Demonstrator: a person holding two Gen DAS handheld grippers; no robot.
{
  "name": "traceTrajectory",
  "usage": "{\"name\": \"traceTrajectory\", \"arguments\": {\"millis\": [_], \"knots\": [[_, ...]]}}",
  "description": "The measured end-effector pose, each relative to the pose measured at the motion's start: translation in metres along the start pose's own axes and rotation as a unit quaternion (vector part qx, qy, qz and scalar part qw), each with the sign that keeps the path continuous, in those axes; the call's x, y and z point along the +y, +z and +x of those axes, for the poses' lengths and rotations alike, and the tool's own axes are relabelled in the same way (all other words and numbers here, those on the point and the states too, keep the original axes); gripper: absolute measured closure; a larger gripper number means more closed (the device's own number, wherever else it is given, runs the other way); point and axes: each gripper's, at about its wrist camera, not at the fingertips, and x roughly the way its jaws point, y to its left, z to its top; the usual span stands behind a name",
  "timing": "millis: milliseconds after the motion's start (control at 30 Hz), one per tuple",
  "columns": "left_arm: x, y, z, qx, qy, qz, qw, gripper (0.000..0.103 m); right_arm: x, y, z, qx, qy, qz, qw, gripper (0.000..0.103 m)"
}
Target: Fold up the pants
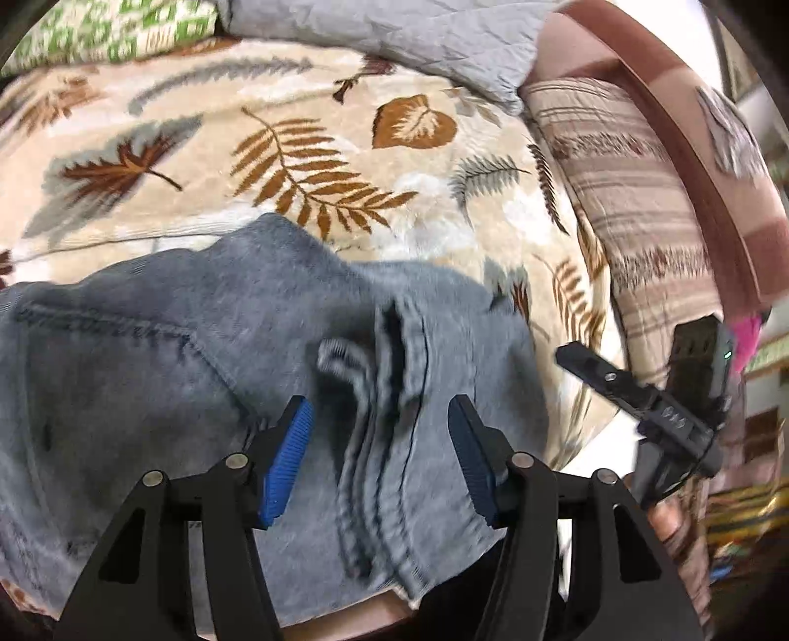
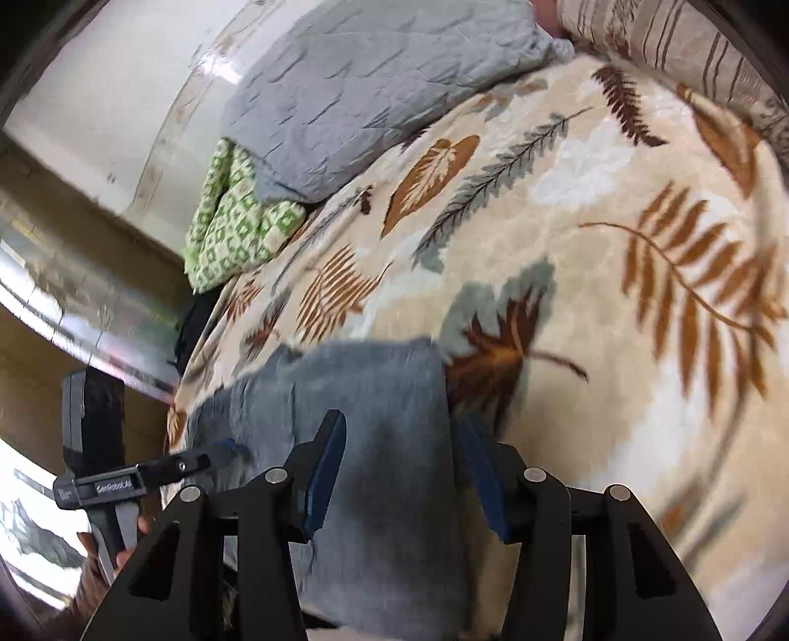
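Grey-blue jeans [image 1: 207, 345] lie on a leaf-patterned blanket [image 1: 296, 148], near its front edge. In the left wrist view my left gripper [image 1: 382, 419] is open above the seamed, folded part of the jeans, with blue pads [image 1: 288, 458] either side of it. My right gripper [image 1: 572, 355] shows at the right, off the jeans. In the right wrist view my right gripper [image 2: 402, 448] is open over one end of the jeans [image 2: 355, 394]. My left gripper [image 2: 227, 448] shows at the left, its tip on the jeans.
A grey quilt [image 1: 419, 39] and a green patterned cloth [image 1: 113, 29] lie at the far end of the bed. A striped pillow [image 1: 631, 197] rests along the wooden headboard [image 1: 715, 162]. A wall and shelf edge [image 2: 74, 276] run beside the bed.
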Motion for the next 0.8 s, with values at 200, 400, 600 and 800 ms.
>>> {"name": "traceTrajectory", "arguments": {"millis": [200, 400, 600, 800], "knots": [[-0.003, 0.016, 0.033, 0.038, -0.007, -0.017, 0.9991, 0.041, -0.017, 0.015, 0.045, 0.037, -0.003, 0.022, 0.999, 0.065], [0.010, 0.015, 0.033, 0.022, 0.000, -0.030, 0.9993, 0.064, 0.028, 0.016, 0.035, 0.003, -0.003, -0.098, 0.995, 0.084], [0.015, 0.012, 0.049, 0.010, 0.005, -0.022, 0.9997, 0.063, 0.012, 0.011, 0.068, 0.041, -0.066, -0.116, 0.990, 0.081], [0.016, 0.013, 0.040, 0.012, -0.007, -0.029, 0.9995, 0.062, 0.012, 0.008, 0.056, 0.030, -0.075, -0.099, 0.992, 0.071]]}}
